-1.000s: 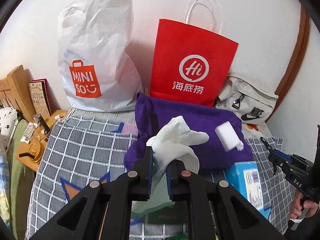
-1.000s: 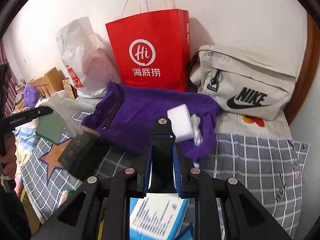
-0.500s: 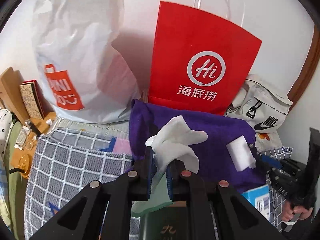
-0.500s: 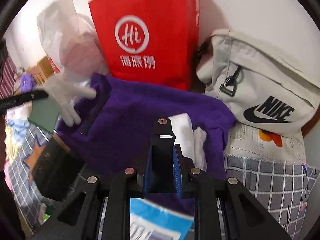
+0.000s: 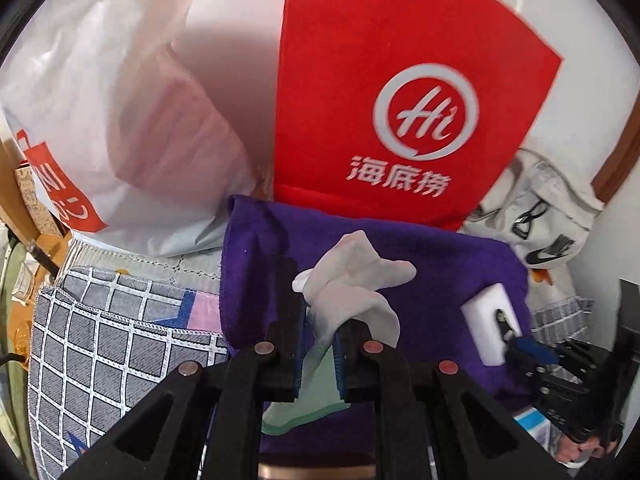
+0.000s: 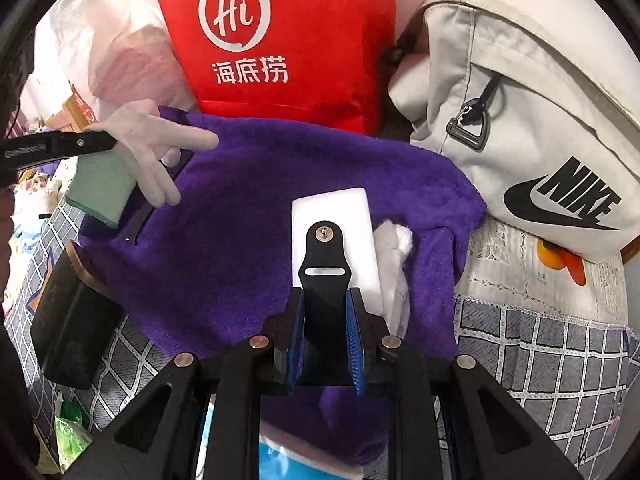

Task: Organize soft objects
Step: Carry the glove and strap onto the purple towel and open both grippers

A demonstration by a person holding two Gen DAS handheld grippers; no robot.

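Glove: white glove (image 5: 352,284) with green cuff was clamped in the left gripper (image 5: 318,354), fingers pointing away towards the red paper bag (image 5: 400,92), cuff hanging beneath.
Towel: purple towel (image 6: 248,216) lay spread on the bed, under both grippers.
Sponge: white block (image 6: 334,216), seemingly a sponge, rested on the towel, directly ahead of the right gripper (image 6: 325,346); long axis ran along the gripper's line, far end towards the bags.
Right gripper: clenched, nothing soft between the pads.
Nearer hand: right, by judgement; it must release before straddling the block's narrow width.
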